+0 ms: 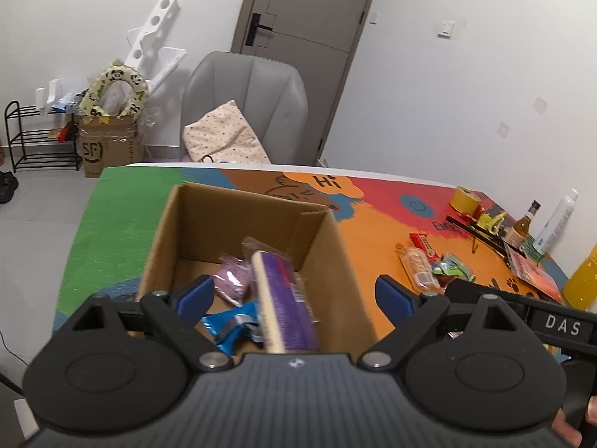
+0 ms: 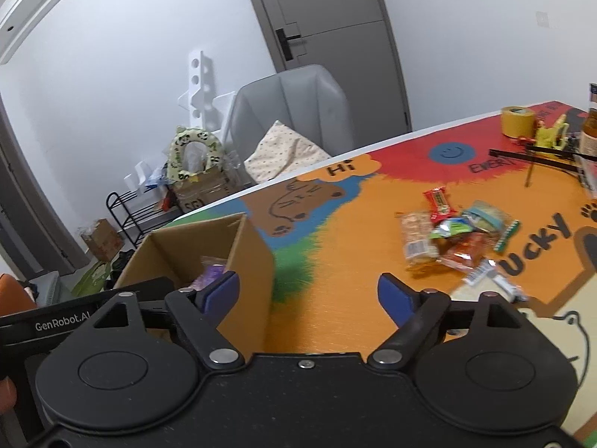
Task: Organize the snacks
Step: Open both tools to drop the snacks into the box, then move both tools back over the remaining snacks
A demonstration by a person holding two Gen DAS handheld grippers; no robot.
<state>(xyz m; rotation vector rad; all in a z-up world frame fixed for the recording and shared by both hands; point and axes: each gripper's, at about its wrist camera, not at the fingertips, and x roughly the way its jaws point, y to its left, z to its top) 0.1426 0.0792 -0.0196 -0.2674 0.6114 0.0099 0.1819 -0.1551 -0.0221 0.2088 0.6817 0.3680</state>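
The tabletop (image 2: 335,280) wears a bright cartoon mat, and an open cardboard box (image 1: 328,246) stands on its green and blue part; everything below is placed from that box

Beyond the box, off the tabletop's far edge, a grey armchair (image 1: 261,89) holds a dotted cushion (image 1: 224,138), with a grey door (image 1: 309,11) behind it. Left of the chair sit a taped carton marked SF (image 1: 108,145) topped by a panda-print ring (image 1: 115,89), and a black wire rack (image 1: 37,142)

Right of the box, well apart from it on the orange patch, lies the loose heap of snack packets (image 2: 455,239): a clear cracker pack (image 2: 418,239), a red bar (image 2: 438,201), a green packet (image 2: 453,226) and others overlapping. Further right near the tabletop's edge are a roll of yellow tape (image 1: 466,199), a small brown bottle (image 1: 522,224), a white bottle (image 1: 556,224) and a yellow bottle (image 1: 584,280)

Inside the box lie a long purple pack (image 1: 287,298) leaning across the floor, a lilac wrapped snack (image 1: 235,280) and a blue foil packet (image 1: 231,324)

The left gripper (image 1: 294,293) hangs over the box mouth, jaws wide with nothing pressed between them. The right gripper (image 2: 309,291) sits over the box's right wall and the bare mat beside it, jaws likewise spread and empty; the box's near corner stands between it and the contents
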